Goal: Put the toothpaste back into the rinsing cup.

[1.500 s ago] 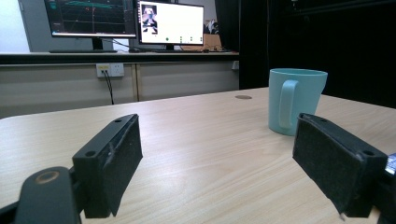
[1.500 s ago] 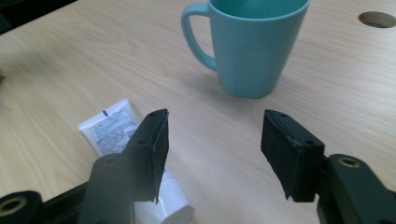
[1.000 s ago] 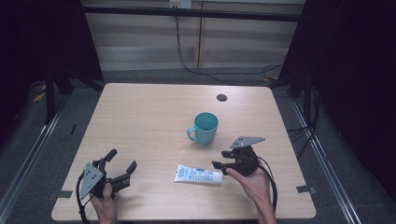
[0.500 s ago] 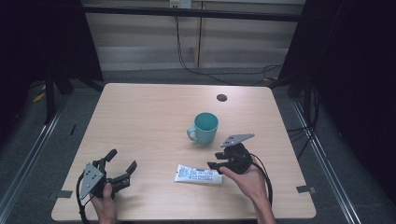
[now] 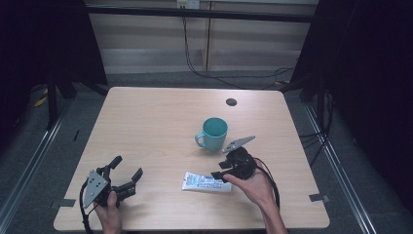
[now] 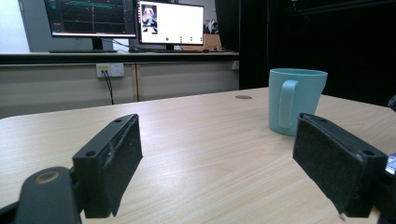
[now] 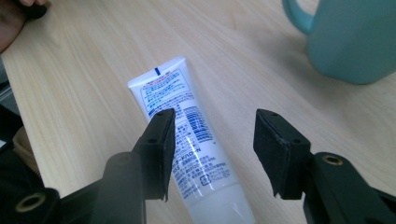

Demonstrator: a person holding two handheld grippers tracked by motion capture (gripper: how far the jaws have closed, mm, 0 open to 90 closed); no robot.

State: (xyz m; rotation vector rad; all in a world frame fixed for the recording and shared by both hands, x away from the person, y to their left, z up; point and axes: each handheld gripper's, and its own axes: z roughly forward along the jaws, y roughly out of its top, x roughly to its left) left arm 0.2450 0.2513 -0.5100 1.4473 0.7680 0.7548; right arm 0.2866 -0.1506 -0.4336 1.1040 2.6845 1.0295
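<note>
A white toothpaste tube lies flat near the table's front edge, its crimped end to the left. My right gripper hovers low over its right end, pointing left. In the right gripper view the tube runs under the left jaw into the gap between the jaws. The right gripper is partly open, its jaws have just been opening a little, and the pads do not press on the tube. A teal mug stands upright just behind. My left gripper rests open at the front left with nothing between its fingers, and its own view shows the mug ahead.
A small dark round plug sits in the tabletop behind the mug. Cables trail from both grippers over the front edge. Monitors stand on a counter beyond the table's far side.
My right gripper has slid left over the tube, closer to its middle, and its jaws stand narrower than a second ago. The left gripper, mug and tube have kept still.
</note>
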